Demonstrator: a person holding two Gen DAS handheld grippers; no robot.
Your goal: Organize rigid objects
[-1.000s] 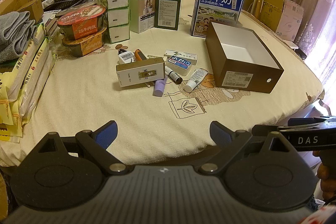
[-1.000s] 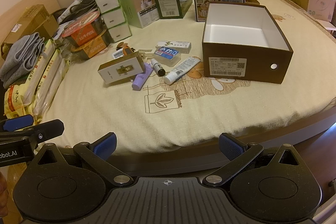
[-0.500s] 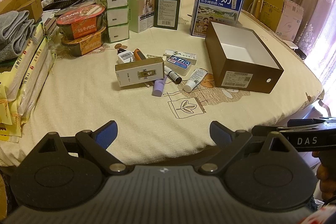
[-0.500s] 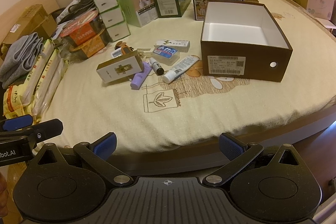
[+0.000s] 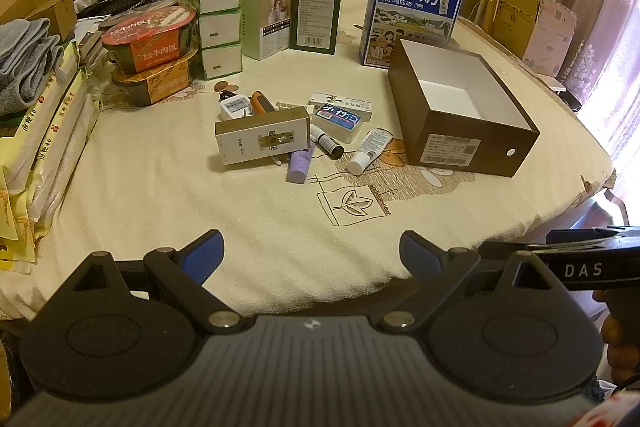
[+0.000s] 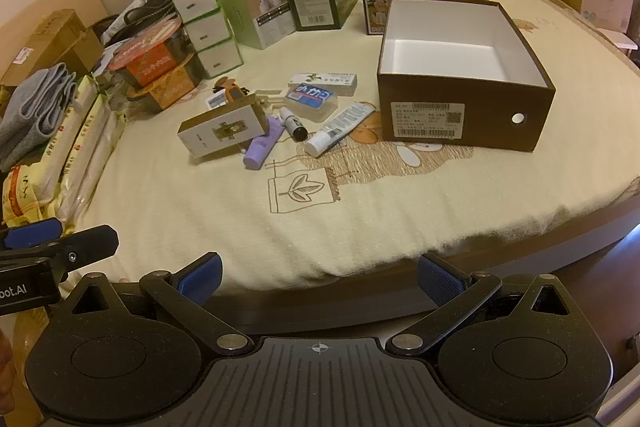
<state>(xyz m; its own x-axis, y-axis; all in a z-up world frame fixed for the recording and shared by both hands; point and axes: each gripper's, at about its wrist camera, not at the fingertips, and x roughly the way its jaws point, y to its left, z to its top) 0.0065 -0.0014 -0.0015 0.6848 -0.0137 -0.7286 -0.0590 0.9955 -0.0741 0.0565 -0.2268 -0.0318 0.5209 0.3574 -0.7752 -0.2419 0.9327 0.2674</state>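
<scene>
A heap of small items lies mid-bed: a gold and white carton (image 5: 262, 140) (image 6: 222, 130), a purple bottle (image 5: 300, 166) (image 6: 263, 145), a black-capped vial (image 5: 328, 143), a white tube (image 5: 369, 151) (image 6: 339, 130), a blue-labelled clear case (image 5: 338, 121) (image 6: 312, 100) and a flat white box (image 5: 340, 104). To their right stands an open brown box (image 5: 452, 151) (image 6: 464, 125) with a white inside, nothing in it. My left gripper (image 5: 310, 253) and right gripper (image 6: 318, 277) hover open over the bed's near edge, both holding nothing.
Along the back stand a blue milk carton (image 5: 412, 15), green boxes (image 5: 318, 13), stacked tissue packs (image 5: 216, 23) and food bowls (image 5: 150, 39). Grey towels (image 5: 24, 63) and packaged goods pile up at the left. Cardboard boxes (image 5: 532, 23) stand behind at right.
Both grippers have drifted slightly toward the bed; the items look a little nearer. Nothing on the bed has moved.
</scene>
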